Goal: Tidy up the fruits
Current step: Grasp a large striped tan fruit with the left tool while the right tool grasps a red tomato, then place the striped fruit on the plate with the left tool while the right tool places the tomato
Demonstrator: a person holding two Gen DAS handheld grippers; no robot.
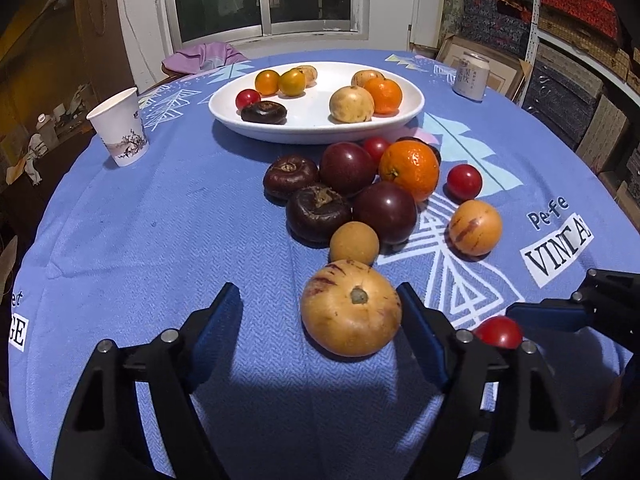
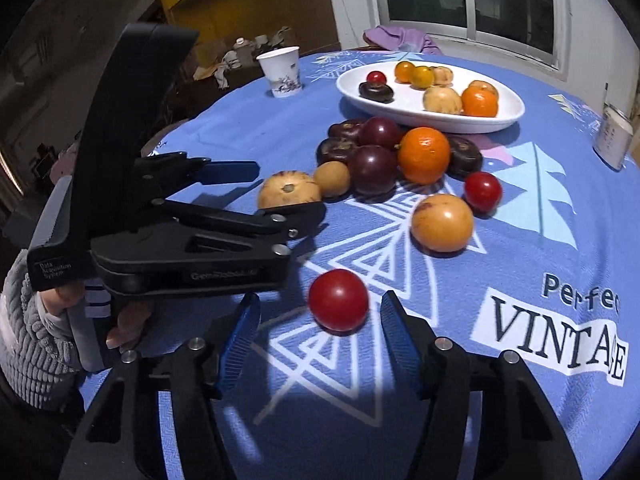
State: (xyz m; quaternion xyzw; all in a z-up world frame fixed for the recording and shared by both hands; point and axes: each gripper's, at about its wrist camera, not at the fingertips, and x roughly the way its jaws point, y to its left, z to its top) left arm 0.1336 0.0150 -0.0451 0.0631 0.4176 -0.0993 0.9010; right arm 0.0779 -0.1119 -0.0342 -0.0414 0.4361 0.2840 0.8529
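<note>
Eight fruits already sit in the white oval plate (image 1: 316, 128) at 12 o'clock; about a dozen remain loose on the blue tablecloth (image 1: 160, 240). The left gripper (image 1: 320, 320) brackets a striped pepino melon (image 1: 351, 308), jaws apart, not pressing. The right gripper (image 2: 316, 320) brackets a cherry tomato (image 2: 338, 300), likewise ungripped.

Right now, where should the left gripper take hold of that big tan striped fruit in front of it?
Grip the tan striped fruit across its widest middle, coming from the near side where the left gripper already straddles it. It is round, stem facing up, so pads lower would likely slip.
</note>
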